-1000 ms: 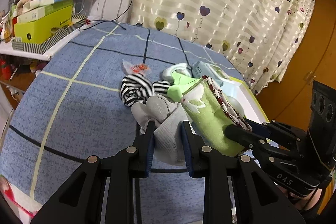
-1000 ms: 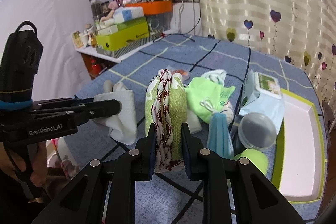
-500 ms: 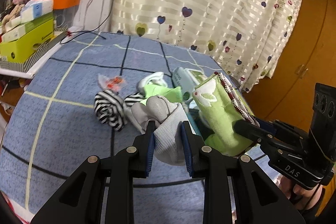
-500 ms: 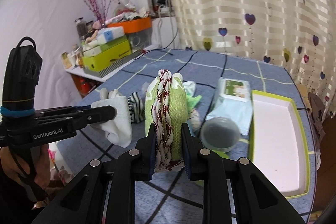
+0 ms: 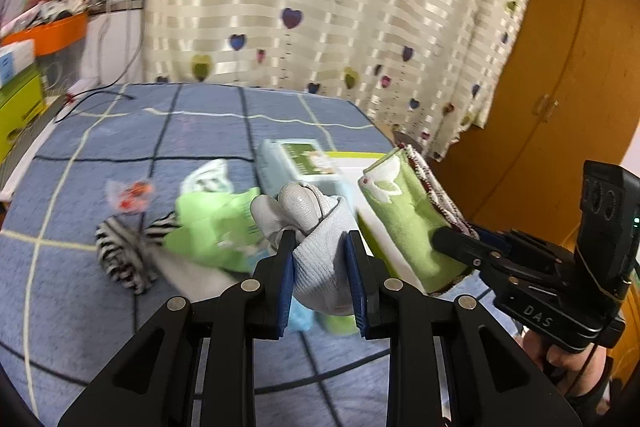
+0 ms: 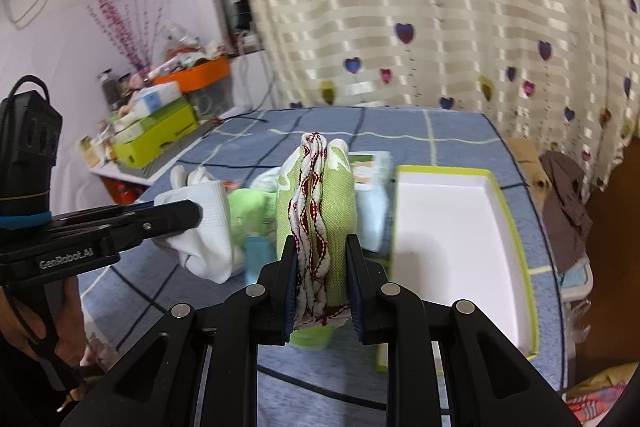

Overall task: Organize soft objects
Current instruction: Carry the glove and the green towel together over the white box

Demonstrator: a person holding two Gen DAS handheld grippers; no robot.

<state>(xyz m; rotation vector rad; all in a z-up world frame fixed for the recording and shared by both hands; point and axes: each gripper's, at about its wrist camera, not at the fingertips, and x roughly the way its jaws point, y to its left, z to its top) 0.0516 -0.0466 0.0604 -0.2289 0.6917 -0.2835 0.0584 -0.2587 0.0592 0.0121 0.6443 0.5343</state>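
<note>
My left gripper (image 5: 320, 247) is shut on a rolled grey-white sock (image 5: 316, 251), held above the blue checked tablecloth (image 5: 120, 147). My right gripper (image 6: 322, 251) is shut on a folded green cloth with red-and-white trim (image 6: 320, 203). In the left wrist view that green cloth (image 5: 408, 219) hangs to the right of the sock; in the right wrist view the sock (image 6: 204, 223) hangs to the left. A white tray with a lime-green rim (image 6: 452, 243) lies just right of the green cloth. A striped sock (image 5: 120, 255) and a light-green cloth (image 5: 212, 223) lie on the table.
A pack of wipes (image 5: 300, 163) lies behind the cloths, a small red-and-white wrapper (image 5: 128, 193) at the left. Boxes and an orange basin (image 6: 192, 77) crowd a side shelf at the left. A heart-patterned curtain (image 6: 420, 19) hangs behind the table; a brown cloth (image 6: 564, 203) lies past its right edge.
Both grippers have carried their cloths to the right, so the white tray has come closer and more central in the right wrist view. Both grips are unchanged.
</note>
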